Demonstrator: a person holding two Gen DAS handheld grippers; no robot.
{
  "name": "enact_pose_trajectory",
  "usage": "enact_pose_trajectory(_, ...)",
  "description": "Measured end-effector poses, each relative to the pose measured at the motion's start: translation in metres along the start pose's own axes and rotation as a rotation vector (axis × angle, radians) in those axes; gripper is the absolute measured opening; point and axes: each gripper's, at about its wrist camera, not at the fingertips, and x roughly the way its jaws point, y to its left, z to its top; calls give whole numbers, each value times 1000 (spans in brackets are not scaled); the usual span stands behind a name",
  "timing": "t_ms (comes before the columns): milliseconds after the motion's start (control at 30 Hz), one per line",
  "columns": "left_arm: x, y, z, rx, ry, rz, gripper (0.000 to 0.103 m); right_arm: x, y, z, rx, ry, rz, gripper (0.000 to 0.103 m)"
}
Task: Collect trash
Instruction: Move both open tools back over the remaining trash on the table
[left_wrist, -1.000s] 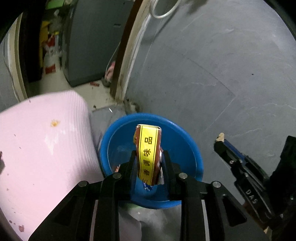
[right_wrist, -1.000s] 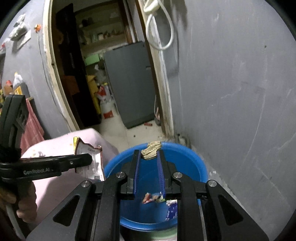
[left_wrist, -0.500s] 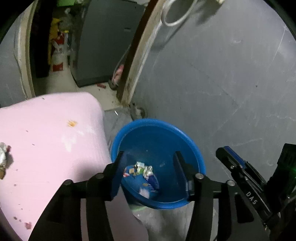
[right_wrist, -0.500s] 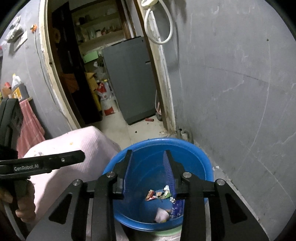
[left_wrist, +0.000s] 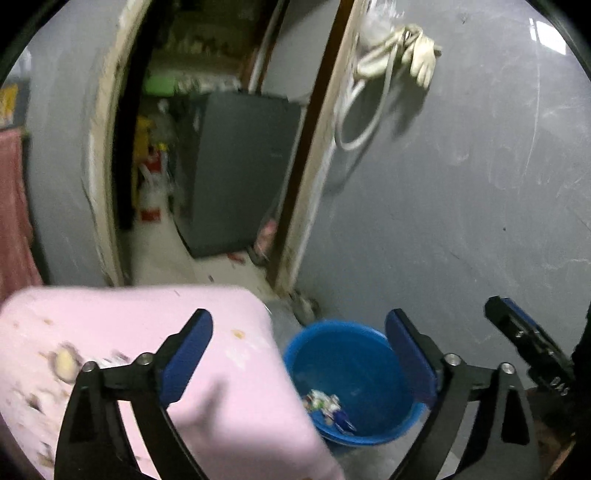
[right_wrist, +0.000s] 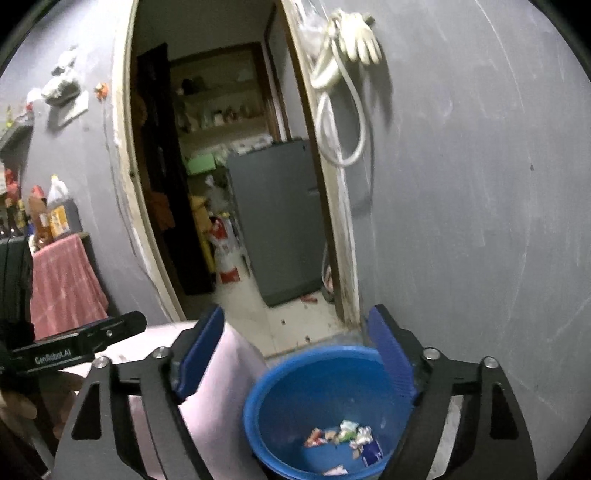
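Beside grey wall, both tongs (left_wrist: 297, 345) (right_wrist: 297, 349) have just spread empty; wrappers (right_wrist: 341, 437) now lie in the bucket (right_wrist: 280, 384).

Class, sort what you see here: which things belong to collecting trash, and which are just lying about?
Job: round blue plastic bucket; crumpled wrappers inside it; scraps on the pink cloth-covered surface.

Lying about: pale rubber glove; white hose; grey fridge; red towel.
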Motion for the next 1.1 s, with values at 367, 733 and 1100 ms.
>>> enact_pose_trajectory(367,-85,46,12,-8,-175,113,101,-23,64,21,-60,-133,72,103)
enact_pose_trajectory(733,-134,99,8,-29,-259,262,101,-21,133,21,-108,-180,180,103)
enact_pose_trajectory(1100,-158,159,-14,-54,-279,355,101,3,190,3,-162,-150,275,103)
